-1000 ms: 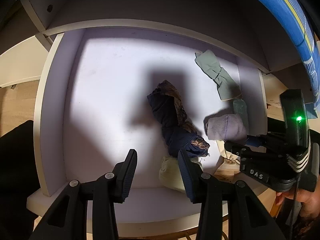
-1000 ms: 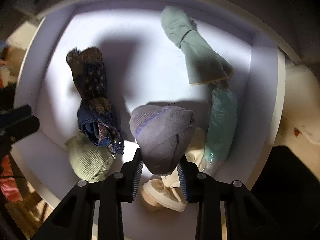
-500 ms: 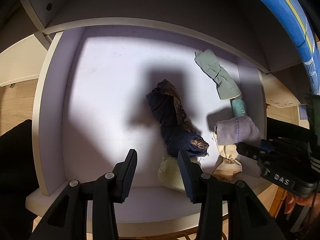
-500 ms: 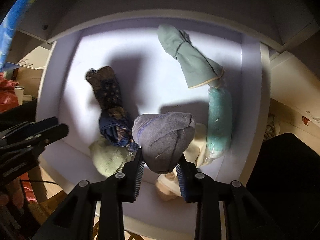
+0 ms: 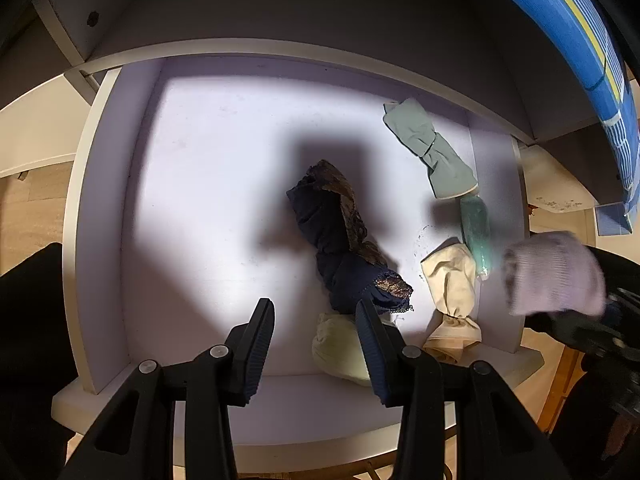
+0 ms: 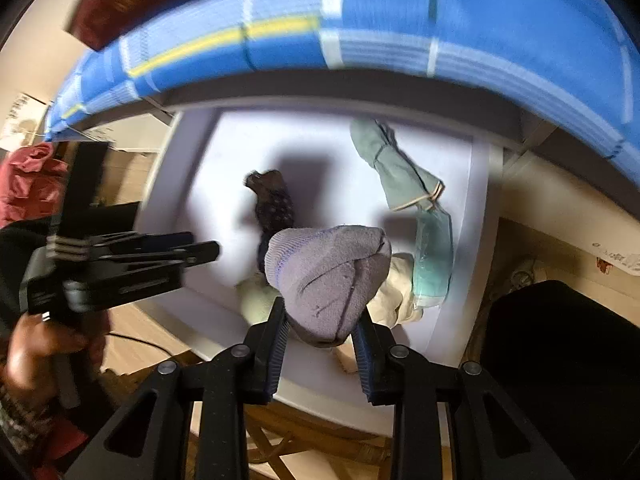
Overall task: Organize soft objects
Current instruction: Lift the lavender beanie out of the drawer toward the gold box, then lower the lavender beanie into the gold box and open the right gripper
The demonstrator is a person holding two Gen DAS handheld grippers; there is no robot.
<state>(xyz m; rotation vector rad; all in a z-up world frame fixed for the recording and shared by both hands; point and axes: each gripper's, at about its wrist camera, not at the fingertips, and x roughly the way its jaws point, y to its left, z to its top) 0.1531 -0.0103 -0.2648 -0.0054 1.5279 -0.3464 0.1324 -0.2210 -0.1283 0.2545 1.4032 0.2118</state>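
A white drawer (image 5: 100, 220) holds several rolled soft items. They are a navy patterned roll (image 5: 332, 240), a sage-green roll (image 5: 432, 152), a teal roll (image 5: 476, 232), a cream roll (image 5: 452, 284) and a pale yellow-green roll (image 5: 340, 348). My left gripper (image 5: 314, 308) hangs open over the drawer's front edge with nothing between its fingers. My right gripper (image 6: 320, 312) is shut on a lilac rolled sock (image 6: 328, 276), held in the air above the drawer's near right corner. In the left wrist view the sock (image 5: 554, 278) is blurred, past the drawer's right wall.
A blue striped fabric thing (image 6: 360, 20) overhangs the back of the drawer. A red cloth (image 6: 32, 176) lies to the left and a black shape (image 6: 560, 360) sits to the right. A person's hand (image 6: 28, 356) holds the left gripper. The drawer's left half is bare.
My right gripper has risen with the lilac sock, away from the drawer floor and toward its right side, uncovering the cream roll. The left gripper has stayed put.
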